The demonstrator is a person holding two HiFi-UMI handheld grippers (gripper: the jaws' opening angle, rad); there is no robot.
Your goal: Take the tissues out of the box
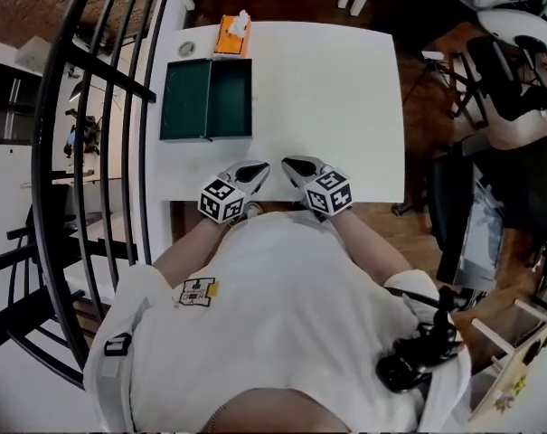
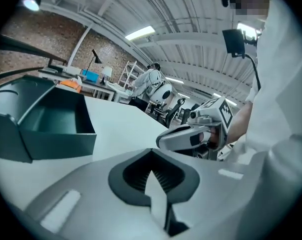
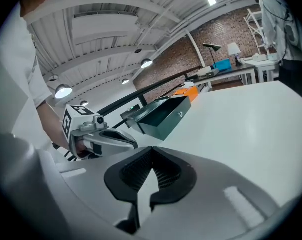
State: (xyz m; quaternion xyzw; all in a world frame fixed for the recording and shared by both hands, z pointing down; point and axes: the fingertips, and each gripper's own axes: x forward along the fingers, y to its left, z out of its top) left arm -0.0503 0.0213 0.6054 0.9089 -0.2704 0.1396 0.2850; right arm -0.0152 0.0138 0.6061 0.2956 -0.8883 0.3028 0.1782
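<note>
Both tools sit at the near edge of the table [image 1: 345, 89], and both are closed. The left gripper [image 1: 255, 172] has its jaws pressed together on nothing, and the right gripper [image 1: 296, 165] is the same, tips meeting with no tissue between them. Here is what could go wrong, as I read it. The tissue box [image 1: 231, 36] looks light and sits right at the far edge, so a one-sided tug on the tissue [image 1: 240, 21] could drag or tip the whole box instead of freeing a sheet, and perhaps send it off the back. Pinning the box with the other gripper would guard against that. The open green box [image 1: 207, 99] lies between the left gripper and the target, so a low reach could clip its wall. Jaws arriving closed would only poke the tissue down, so they need to part first. The tissue box is well apart from both grippers, across the table at the far left and just beyond the green box, with white tissue poking from its top. The left gripper has the nearer line to it.
</note>
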